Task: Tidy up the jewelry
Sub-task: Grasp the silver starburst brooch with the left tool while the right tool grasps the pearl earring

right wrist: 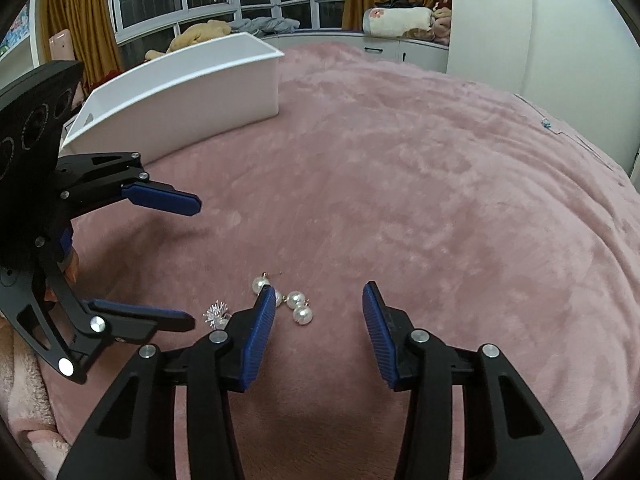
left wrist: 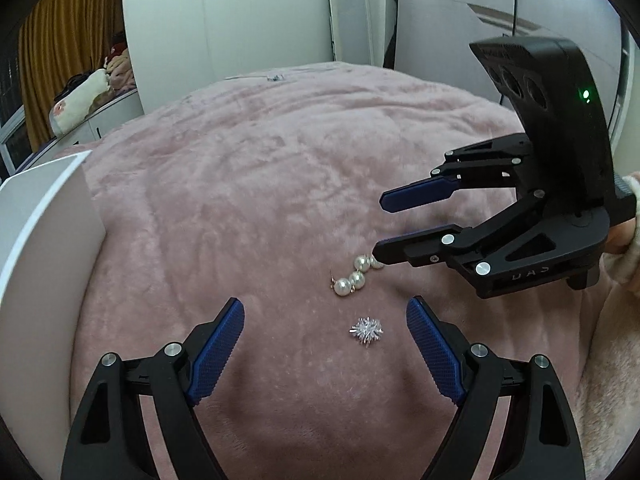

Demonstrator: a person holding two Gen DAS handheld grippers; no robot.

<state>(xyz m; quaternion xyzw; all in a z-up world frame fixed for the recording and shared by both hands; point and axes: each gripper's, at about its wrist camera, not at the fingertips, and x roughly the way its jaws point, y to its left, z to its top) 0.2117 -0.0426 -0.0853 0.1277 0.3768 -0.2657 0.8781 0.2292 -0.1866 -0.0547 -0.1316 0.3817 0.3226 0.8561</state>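
Observation:
Several pearl earrings [left wrist: 357, 276] lie in a cluster on the pink blanket [left wrist: 280, 160]; they also show in the right wrist view [right wrist: 298, 306]. A silver spiky brooch [left wrist: 366, 332] lies just in front of them, also seen in the right wrist view [right wrist: 217, 314]. My left gripper [left wrist: 325, 312] is open, with the brooch between its fingers. My right gripper [right wrist: 319, 300] is open, with the pearls between its fingertips; in the left wrist view [left wrist: 378, 226] its lower fingertip is right beside one pearl. A white box [right wrist: 180, 88] stands on the blanket.
The white box shows at the left edge of the left wrist view [left wrist: 44, 220]. White wardrobe doors [left wrist: 260, 12] stand behind the bed. A window sill with plush toys and bedding [right wrist: 396, 20] runs along the far side.

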